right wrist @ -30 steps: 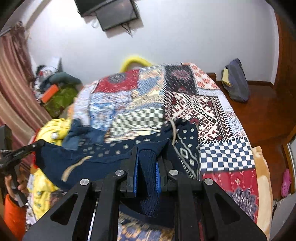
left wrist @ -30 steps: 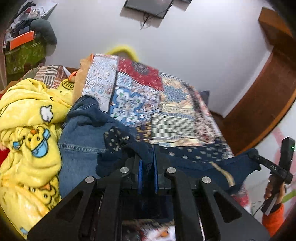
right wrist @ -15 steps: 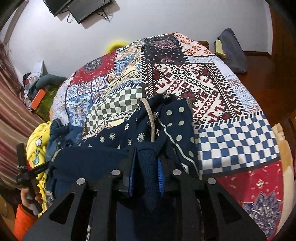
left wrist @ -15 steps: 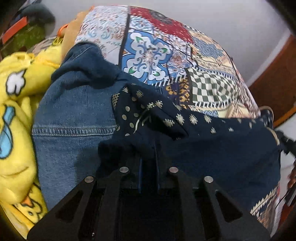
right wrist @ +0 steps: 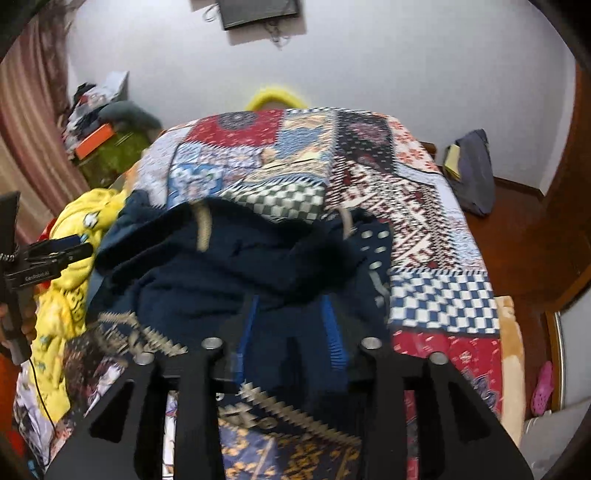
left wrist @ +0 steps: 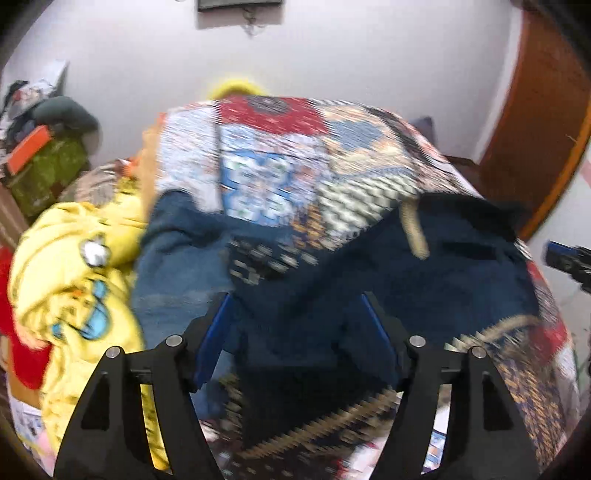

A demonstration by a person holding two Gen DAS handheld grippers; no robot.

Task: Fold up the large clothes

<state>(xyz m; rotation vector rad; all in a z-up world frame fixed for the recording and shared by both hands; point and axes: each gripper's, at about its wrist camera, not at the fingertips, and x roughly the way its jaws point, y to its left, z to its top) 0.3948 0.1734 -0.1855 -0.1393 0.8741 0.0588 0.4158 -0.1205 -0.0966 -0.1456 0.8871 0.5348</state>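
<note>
White walls and a wall-mounted dark screen (right wrist: 260,13) are seen behind a bed (right wrist: 443,302) covered by a patchwork quilt (right wrist: 406,206), which fills most of both views. On the near half of the quilt a navy garment (right wrist: 221,266) is laid in a loose, rumpled heap, with spotted lining showing at its right side and a pale zigzag trim along its near hem. To the left of it a denim piece (left wrist: 177,258) and a yellow printed garment (left wrist: 74,280) are piled.

The navy garment is judged to be soft, fairly thick and limp, so that it will sag and bunch wherever it is not supported; nothing about it is fragile or slippery. A hold is best taken at two well-separated points along one edge, such as the trimmed hem corners, so that the cloth can be drawn flat before it is folded.

The left gripper (left wrist: 295,306) is seen with its jaws opening, set wide apart over navy cloth that is not pinched. The right gripper (right wrist: 290,306) is also opening; a ridge of navy cloth lies between its blue pads (right wrist: 334,332), apparently no longer clamped.
</note>
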